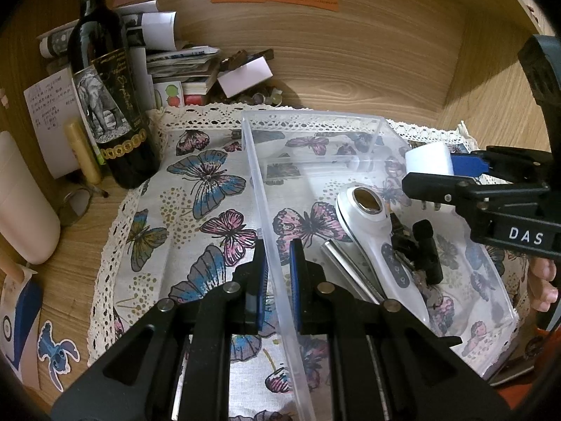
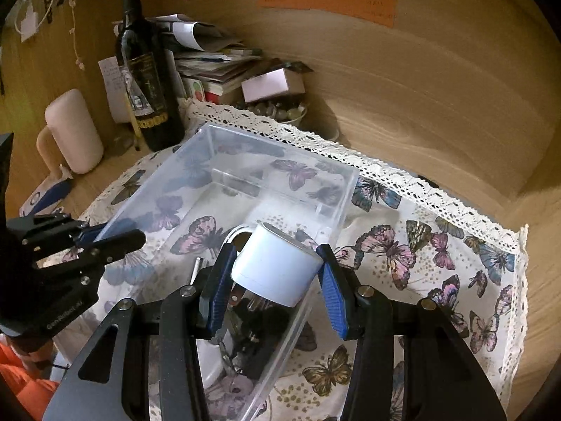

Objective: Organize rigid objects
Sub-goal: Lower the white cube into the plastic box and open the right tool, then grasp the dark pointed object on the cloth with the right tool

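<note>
The white cylinder (image 2: 277,268) sits clamped between the blue pads of the right gripper (image 2: 277,280), held in the air over the near right wall of the clear plastic bin (image 2: 280,161), probably on its way in with the other items. The left gripper (image 1: 278,277) is closed on the bin's left wall, one finger outside and one inside, which looks meant to keep the light box from sliding on the butterfly cloth (image 2: 438,245) while things are dropped in.

Already lying in the bin are a white handheld device (image 1: 371,231) with a round gold-rimmed head, a metal rod (image 1: 350,270) and a small black piece (image 1: 427,249).

The left wrist view shows these contents plainly; the right wrist view hides most of them behind the cylinder. It shows the grip on the cylinder, which the left view catches only from the side. A wine bottle (image 1: 112,105) stands at the far left, well apart.
</note>
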`<state>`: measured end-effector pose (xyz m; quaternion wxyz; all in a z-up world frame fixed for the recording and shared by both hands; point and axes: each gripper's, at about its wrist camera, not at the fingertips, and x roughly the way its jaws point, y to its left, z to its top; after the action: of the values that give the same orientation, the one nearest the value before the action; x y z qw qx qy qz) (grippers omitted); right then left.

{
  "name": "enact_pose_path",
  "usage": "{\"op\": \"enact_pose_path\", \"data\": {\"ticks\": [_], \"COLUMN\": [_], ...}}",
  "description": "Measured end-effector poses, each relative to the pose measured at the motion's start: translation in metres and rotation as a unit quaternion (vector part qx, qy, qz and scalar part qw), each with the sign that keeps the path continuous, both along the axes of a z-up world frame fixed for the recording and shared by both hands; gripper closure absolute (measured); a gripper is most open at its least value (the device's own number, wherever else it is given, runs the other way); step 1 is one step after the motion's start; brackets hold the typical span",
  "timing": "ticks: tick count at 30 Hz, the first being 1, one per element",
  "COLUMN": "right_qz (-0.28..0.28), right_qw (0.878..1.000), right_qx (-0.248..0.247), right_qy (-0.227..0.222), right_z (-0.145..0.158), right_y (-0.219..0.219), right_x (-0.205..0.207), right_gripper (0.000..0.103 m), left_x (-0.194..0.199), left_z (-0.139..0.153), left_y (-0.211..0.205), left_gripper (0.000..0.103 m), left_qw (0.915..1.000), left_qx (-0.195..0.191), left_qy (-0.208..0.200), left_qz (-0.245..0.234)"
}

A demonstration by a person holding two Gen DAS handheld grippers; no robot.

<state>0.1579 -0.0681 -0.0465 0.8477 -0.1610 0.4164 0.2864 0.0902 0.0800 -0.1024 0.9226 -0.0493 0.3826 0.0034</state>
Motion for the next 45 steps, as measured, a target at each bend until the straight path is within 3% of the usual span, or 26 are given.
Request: {"op": "enact_pose_path", "data": {"ticks": [12,23,30,39,42,45], "right_qz": [-0.001,-0.106,-0.167,-0.170,-0.172,-0.176], "right_qw": [1.000,0.993,0.986,0.984,0.983,0.982], "right_qx": [0.001,0.001,-0.016,-0.051,-0.059,-0.063], "right_qy": [-0.027,-0.059,-0.018,0.020,0.024,0.034], "right_z": [0.012,0.024,-0.006,-0.048,-0.056,-0.062], "right_y": [-0.006,-0.060,-0.088,-0.082,-0.080,-0.078], "right_x": [-0.008,0.026,0.069,0.106,0.116,0.125], "right_gripper": [0.055,0.051,0.051,0.052,0.057,0.070], "left_x": [0.000,-0.001,-0.002,-0.002,-0.002,-0.002], "left_z": [-0.001,-0.002,-0.001,0.000,0.000,-0.001], "left_y": [0.000,-0.001,-0.001,0.001,0.001,0.001], "left_gripper": [0.093,0.093,0.093,0.093,0.093,0.092], "left_qw": [1.0000,1.0000,1.0000,1.0000,1.0000,1.0000], "left_qx": [0.003,0.004,0.004,-0.003,-0.004,-0.007], "left_qy": [0.000,0.000,0.000,0.002,0.002,0.000], "left_qz": [-0.001,-0.003,-0.003,-0.004,-0.005,-0.004]}}
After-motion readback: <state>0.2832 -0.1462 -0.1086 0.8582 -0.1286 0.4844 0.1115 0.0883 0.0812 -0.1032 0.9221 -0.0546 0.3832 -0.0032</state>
